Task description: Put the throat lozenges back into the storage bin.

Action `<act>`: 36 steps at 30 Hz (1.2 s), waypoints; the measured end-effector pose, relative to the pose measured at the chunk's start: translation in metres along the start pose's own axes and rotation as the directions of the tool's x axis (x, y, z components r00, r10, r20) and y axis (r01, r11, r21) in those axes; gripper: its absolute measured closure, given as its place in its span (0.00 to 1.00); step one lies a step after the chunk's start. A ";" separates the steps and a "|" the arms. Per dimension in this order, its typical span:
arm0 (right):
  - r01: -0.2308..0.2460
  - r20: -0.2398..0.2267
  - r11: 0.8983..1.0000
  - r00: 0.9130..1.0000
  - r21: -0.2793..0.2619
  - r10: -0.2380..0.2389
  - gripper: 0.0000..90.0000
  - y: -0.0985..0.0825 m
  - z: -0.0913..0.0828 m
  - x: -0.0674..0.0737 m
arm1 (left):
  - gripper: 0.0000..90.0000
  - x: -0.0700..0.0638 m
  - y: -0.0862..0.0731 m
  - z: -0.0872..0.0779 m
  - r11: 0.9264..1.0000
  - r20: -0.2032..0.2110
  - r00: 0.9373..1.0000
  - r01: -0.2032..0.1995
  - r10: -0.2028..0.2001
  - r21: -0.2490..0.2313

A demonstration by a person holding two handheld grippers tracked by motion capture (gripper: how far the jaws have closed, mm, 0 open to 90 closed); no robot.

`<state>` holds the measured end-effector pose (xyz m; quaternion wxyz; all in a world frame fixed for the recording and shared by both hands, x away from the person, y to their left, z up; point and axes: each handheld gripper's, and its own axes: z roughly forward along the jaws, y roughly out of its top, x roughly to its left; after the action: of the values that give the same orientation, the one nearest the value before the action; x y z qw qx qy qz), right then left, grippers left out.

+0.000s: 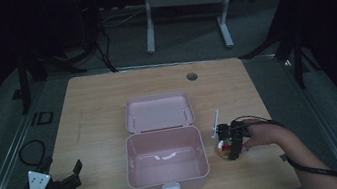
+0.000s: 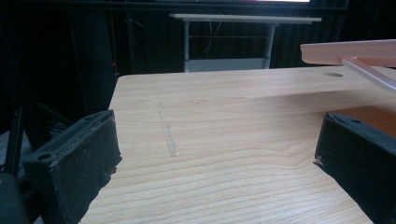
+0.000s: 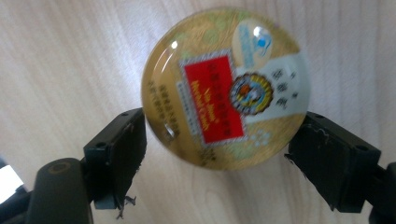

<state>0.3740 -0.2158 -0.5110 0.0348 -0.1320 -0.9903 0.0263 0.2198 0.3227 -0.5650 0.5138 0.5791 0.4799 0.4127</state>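
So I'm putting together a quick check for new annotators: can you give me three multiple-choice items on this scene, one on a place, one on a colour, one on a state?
1. Where is the round tin relative to the pink box?
A. Inside the box
B. On the table on the box's right side
C. On the box's lid

2. What colour is the rectangular label on the tin?
A. Red
B. Blue
C. Black

3. What state is the left gripper in?
A. Shut on the tin
B. Shut on the box's latch
C. Open, holding nothing

Answers:
1. B, the high view shows it on the wooden table beside the box, under the right gripper.
2. A, the right gripper view shows a red panel on the golden lid.
3. C, the left gripper view shows its jaws wide apart over bare wood.
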 end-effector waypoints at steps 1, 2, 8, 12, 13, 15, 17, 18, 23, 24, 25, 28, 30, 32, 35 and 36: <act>0.002 0.000 1.000 1.000 -0.001 -0.002 0.21 0.002 0.000 0.000 | 0.00 0.000 0.000 0.000 1.000 0.000 1.000 0.000 0.000 0.000; 0.010 0.006 1.000 1.000 -0.001 -0.010 0.21 0.003 0.000 0.000 | 0.00 0.000 0.000 0.000 1.000 0.001 1.000 0.000 0.000 0.000; 0.028 0.007 1.000 1.000 0.006 -0.028 0.21 0.011 0.001 0.000 | 0.00 0.000 0.000 0.000 1.000 0.001 1.000 0.002 -0.002 0.000; 0.032 0.005 0.999 0.999 0.021 -0.033 0.21 0.014 0.001 0.000 | 0.00 0.000 0.000 0.000 1.000 0.001 1.000 0.004 -0.004 0.000; 0.034 0.008 0.999 0.999 0.022 -0.034 0.22 0.015 0.002 -0.001 | 0.00 0.000 0.000 0.000 1.000 0.002 1.000 0.004 -0.004 -0.001; 0.028 0.010 0.999 1.000 0.030 -0.028 0.22 0.016 0.000 -0.001 | 0.00 0.000 0.000 0.000 1.000 0.002 1.000 0.005 -0.005 -0.001; 0.031 0.012 0.999 0.999 0.041 -0.032 0.22 0.017 -0.002 0.000 | 0.00 0.000 0.000 0.000 1.000 0.002 1.000 0.005 -0.005 -0.001; 0.034 0.011 0.998 0.999 0.044 -0.035 0.23 0.017 -0.004 0.000 | 0.00 0.000 0.000 0.000 1.000 0.001 1.000 0.004 -0.004 -0.001; 0.043 0.001 0.998 0.999 0.054 -0.043 0.23 0.014 -0.016 0.004 | 0.00 0.000 0.000 0.000 1.000 0.001 1.000 0.003 -0.003 0.001; 0.039 -0.001 0.997 0.999 0.059 -0.039 0.23 0.014 -0.019 0.005 | 0.00 0.000 0.000 0.000 1.000 0.001 1.000 0.003 -0.003 0.000; 0.038 -0.002 0.997 0.999 0.061 -0.038 0.23 0.014 -0.022 0.006 | 0.00 0.000 0.000 0.000 1.000 0.001 1.000 0.003 -0.003 0.001; 0.037 -0.008 0.997 0.999 0.065 -0.036 0.23 0.012 -0.030 0.008 | 0.00 0.000 0.000 0.000 1.000 0.000 1.000 0.003 -0.003 0.001; 0.042 -0.007 0.996 0.999 0.075 -0.042 0.23 0.011 -0.037 0.010 | 0.00 0.000 0.000 0.000 1.000 0.000 1.000 0.004 -0.004 0.001; 0.044 -0.002 0.996 0.999 0.081 -0.044 0.23 0.010 -0.043 0.012 | 0.00 0.000 0.000 0.000 1.000 0.000 1.000 0.004 -0.004 0.002; 0.049 0.007 0.996 0.999 0.081 -0.050 0.23 0.008 -0.055 0.015 | 0.00 0.000 0.000 0.000 1.000 0.000 1.000 0.004 -0.004 0.002; 0.050 0.011 0.996 0.999 0.075 -0.051 0.23 0.007 -0.060 0.016 | 0.00 0.000 0.000 0.000 1.000 -0.001 1.000 0.004 -0.004 0.002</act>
<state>0.3653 -0.2020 -0.4509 0.0339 -0.1053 -0.9918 0.0635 0.2200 0.3229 -0.5649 0.5140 0.5784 0.4816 0.4114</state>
